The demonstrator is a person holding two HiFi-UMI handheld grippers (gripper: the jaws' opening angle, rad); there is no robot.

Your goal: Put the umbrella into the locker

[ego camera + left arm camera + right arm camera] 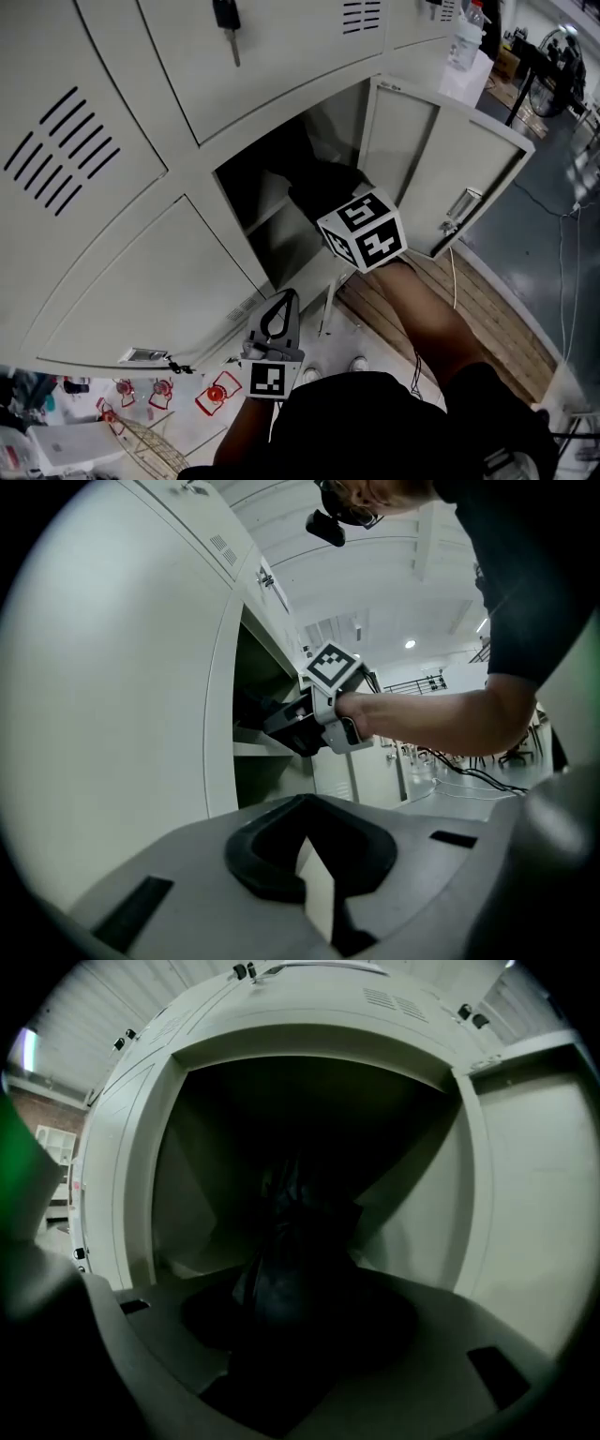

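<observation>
inside the open locker (pixel 131 1176), right tool (pixel 298 1283) clamps a dark folded umbrella (pixel 289 1227); left tool (pixel 307 829) closed.

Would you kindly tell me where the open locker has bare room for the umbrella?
The space under the inner shelf, left of the umbrella, looks bare, though dim. The middle and right of the locker, toward the open door, are crowded by the umbrella.

Cream locker (pixel 112 291), black umbrella (pixel 291 1269), black-and-white square-patterned marker cube (pixel 366 230).
</observation>
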